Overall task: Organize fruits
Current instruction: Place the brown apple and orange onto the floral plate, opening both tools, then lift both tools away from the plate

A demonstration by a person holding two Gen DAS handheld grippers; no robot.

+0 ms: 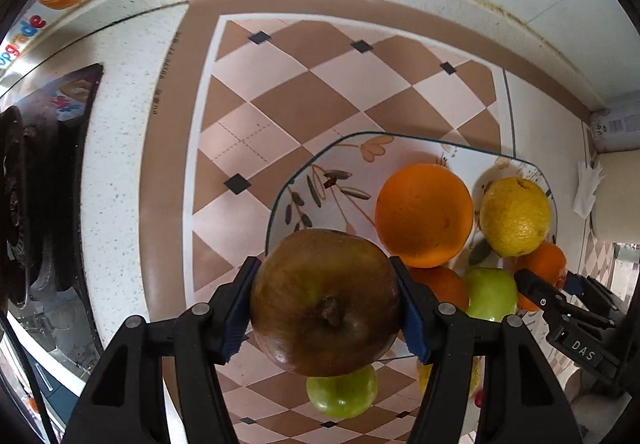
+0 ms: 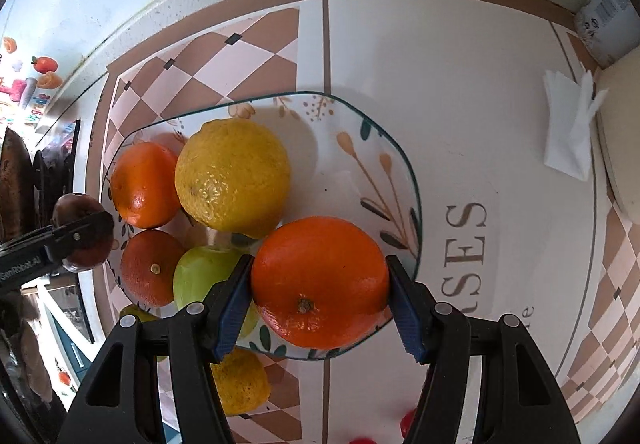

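Both jaws are clamped on fruit: our left gripper [image 1: 324, 308] holds a dark apple [image 1: 326, 302] over the glass plate [image 2: 400, 148] rim, our right gripper [image 2: 320, 296] an orange [image 2: 320, 282] above the plate. We judge both firm, round and smooth-skinned, best squeezed across the widest part. Neither has a long axis; both stem ends face the cameras

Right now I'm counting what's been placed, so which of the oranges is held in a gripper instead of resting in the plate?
The orange clamped in the right gripper, above the plate's near rim. The other two oranges lie loose on the plate's left side.
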